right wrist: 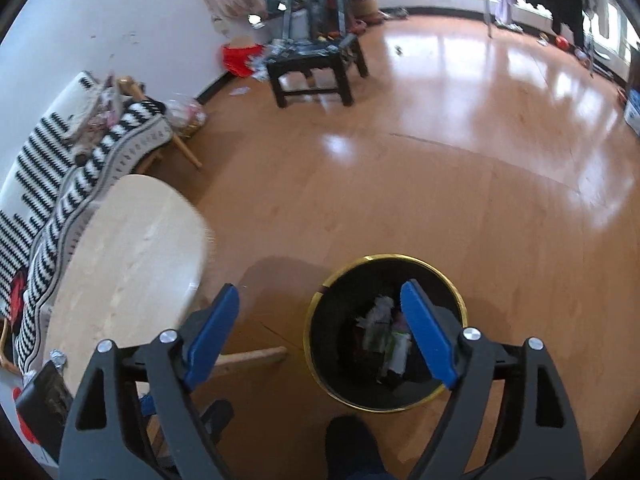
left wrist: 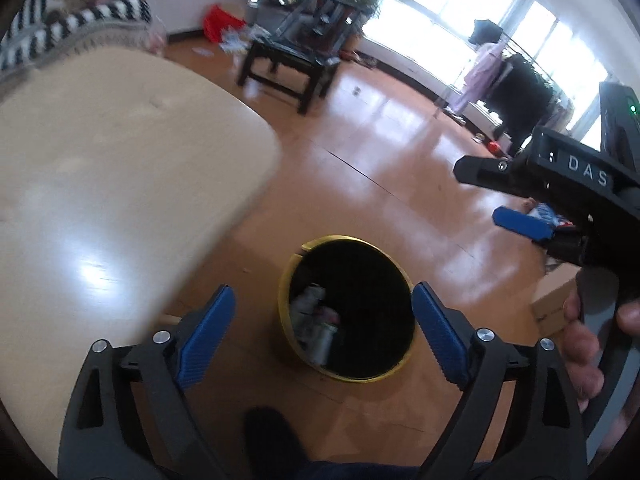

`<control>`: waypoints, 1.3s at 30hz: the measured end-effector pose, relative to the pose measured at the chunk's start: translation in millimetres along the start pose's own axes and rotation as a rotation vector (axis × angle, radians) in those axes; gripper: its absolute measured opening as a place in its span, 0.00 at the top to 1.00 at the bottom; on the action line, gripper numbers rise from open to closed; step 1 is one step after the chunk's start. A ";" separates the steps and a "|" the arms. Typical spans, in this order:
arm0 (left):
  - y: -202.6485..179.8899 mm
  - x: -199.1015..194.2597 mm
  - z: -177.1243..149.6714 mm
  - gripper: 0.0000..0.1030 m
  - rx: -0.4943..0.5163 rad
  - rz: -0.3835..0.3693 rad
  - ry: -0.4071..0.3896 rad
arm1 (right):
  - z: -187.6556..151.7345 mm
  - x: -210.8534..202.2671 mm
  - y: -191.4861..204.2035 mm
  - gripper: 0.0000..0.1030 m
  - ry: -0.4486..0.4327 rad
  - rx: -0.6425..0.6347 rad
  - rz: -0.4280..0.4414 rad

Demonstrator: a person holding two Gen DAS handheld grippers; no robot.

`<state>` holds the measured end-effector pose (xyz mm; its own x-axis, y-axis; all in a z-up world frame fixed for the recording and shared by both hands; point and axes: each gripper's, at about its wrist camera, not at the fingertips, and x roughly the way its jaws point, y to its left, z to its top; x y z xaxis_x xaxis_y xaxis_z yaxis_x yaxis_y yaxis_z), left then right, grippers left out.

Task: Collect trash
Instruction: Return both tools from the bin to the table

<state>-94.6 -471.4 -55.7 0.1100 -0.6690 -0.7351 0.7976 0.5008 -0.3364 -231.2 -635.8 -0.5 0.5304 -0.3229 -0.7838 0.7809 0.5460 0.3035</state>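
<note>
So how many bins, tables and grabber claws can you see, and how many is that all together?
Bins: 1, the black bin with a gold rim.
Tables: 2, the light wooden table and the dark low table.
Grabber claws: 2, the left gripper and the right gripper, both open and empty.
Total: 5

Pale round table (right wrist: 132,248); striped sofa (right wrist: 52,152); dark stool (right wrist: 312,68).

The trash (right wrist: 386,336) deep in the bin (right wrist: 460,300) is blurred — single pieces can't be told apart.
</note>
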 end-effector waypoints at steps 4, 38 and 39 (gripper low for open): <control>36.1 -50.2 2.0 0.13 -0.036 0.075 -0.051 | -5.6 -8.8 55.4 0.15 -0.025 -0.097 0.069; 355.2 -351.7 -188.3 0.09 -0.383 0.773 -0.145 | -209.8 15.8 470.6 0.14 0.162 -0.843 0.462; 355.1 -346.3 -188.2 0.09 -0.384 0.771 -0.133 | -209.9 20.9 473.6 0.14 0.167 -0.842 0.455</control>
<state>38.9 41.4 -31.4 0.6242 -0.1136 -0.7730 0.2194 0.9750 0.0339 80.4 -221.7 13.1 0.6192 0.1347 -0.7736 -0.0136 0.9869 0.1609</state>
